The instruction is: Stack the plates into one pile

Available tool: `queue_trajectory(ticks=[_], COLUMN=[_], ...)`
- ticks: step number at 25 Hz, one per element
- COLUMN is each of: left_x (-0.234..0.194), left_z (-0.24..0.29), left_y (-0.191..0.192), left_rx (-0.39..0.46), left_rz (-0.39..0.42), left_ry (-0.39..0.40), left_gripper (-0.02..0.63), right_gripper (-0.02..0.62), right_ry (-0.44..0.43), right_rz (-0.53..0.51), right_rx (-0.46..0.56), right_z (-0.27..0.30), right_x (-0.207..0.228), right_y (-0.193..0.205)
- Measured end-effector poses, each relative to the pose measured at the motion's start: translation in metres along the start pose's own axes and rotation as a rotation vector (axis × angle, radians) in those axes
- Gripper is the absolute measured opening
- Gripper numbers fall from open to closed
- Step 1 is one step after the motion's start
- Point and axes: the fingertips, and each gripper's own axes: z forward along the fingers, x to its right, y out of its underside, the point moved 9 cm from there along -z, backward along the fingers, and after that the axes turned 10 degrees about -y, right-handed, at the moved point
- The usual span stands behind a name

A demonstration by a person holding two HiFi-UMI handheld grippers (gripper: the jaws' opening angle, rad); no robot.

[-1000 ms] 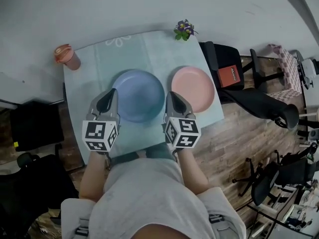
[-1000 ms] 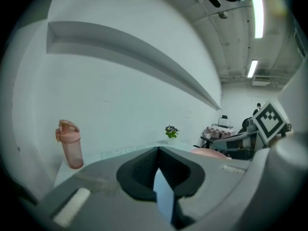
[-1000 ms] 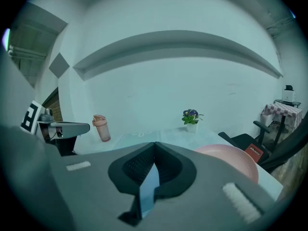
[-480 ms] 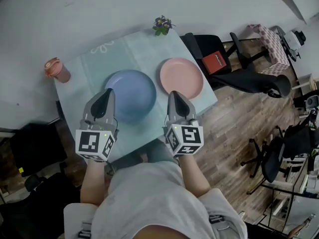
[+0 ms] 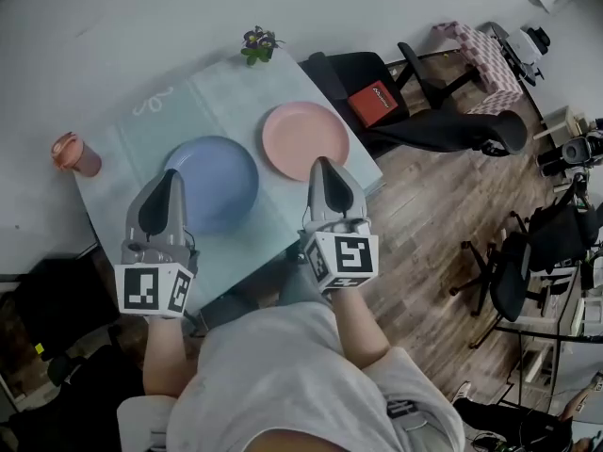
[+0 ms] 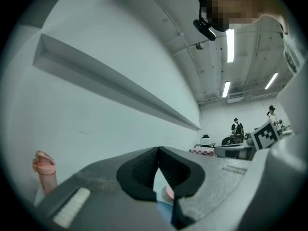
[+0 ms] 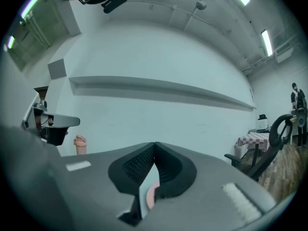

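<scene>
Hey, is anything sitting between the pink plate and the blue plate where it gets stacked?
Nothing visible does. The pink plate and blue plate lie side by side on the table, nothing between them. The cup and flowers stand at the table's corners.

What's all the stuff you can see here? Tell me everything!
blue plate: one, blue, middle of the table
pink plate: one, pink, beside the blue plate, not touching
cup: one, pink, lidded, table's left corner
flowers: one small bunch, purple and green, table's far corner
table: one, pale green cloth
office chairs: several, black, right of the table
red box: one, on the nearest chair's seat
person: one, grey top, bottom of the head view
left tongs: grey, shut, empty, by the blue plate
right tongs: grey, shut, empty, by the pink plate
</scene>
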Motion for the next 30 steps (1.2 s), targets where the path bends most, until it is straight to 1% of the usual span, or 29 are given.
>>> queue_trajectory(ticks=[2, 5, 9, 11, 12, 14, 17, 19, 21, 23, 26, 28, 30], left_x=[0.012, 0.033, 0.071, 0.089, 0.097, 0.111, 0.125, 0.136, 0.146, 0.153, 0.157, 0.160, 0.163], left_z=[0.008, 0.025, 0.051, 0.066, 0.075, 0.091, 0.110, 0.118, 0.123, 0.129, 0.141, 0.147, 0.152], left_y=[-0.005, -0.011, -0.013, -0.010, -0.007, 0.001, 0.013, 0.019, 0.028, 0.041, 0.070, 0.092, 0.114], left_rx=[0.039, 0.097, 0.136, 0.153, 0.158, 0.158, 0.147, 0.104, 0.032, -0.042, -0.158, -0.240, -0.322], left_rz=[0.007, -0.001, 0.026, 0.033, 0.029, -0.006, -0.061, -0.055, -0.052, -0.069, -0.097, -0.122, -0.151], left_ry=[-0.003, -0.038, -0.080, -0.091, -0.098, -0.115, -0.176, -0.225, -0.263, -0.300, -0.353, -0.392, -0.426], left_gripper=[0.006, 0.006, 0.006, 0.006, 0.006, 0.006, 0.006, 0.006, 0.006, 0.006, 0.010, 0.041, 0.053], right_gripper=[0.002, 0.002, 0.002, 0.002, 0.002, 0.002, 0.002, 0.002, 0.002, 0.002, 0.002, 0.002, 0.003], right_ry=[-0.025, -0.083, -0.172, -0.222, -0.243, -0.276, -0.329, -0.373, -0.415, -0.447, -0.480, -0.500, -0.508], right_rz=[-0.024, -0.063, -0.115, -0.124, -0.122, -0.110, -0.094, -0.080, -0.050, -0.013, 0.033, 0.068, 0.107], right_rx=[0.022, 0.037, 0.060, 0.067, 0.069, 0.067, 0.041, 0.005, -0.044, -0.106, -0.214, -0.304, -0.393], right_z=[0.001, 0.006, 0.014, 0.023, 0.028, 0.039, 0.057, 0.067, 0.076, 0.087, 0.106, 0.117, 0.127], right_x=[0.016, 0.043, 0.086, 0.108, 0.119, 0.142, 0.172, 0.189, 0.204, 0.216, 0.229, 0.237, 0.245], right_y=[-0.006, -0.014, -0.024, -0.026, -0.026, -0.024, -0.017, -0.012, -0.005, 0.008, 0.034, 0.055, 0.077])
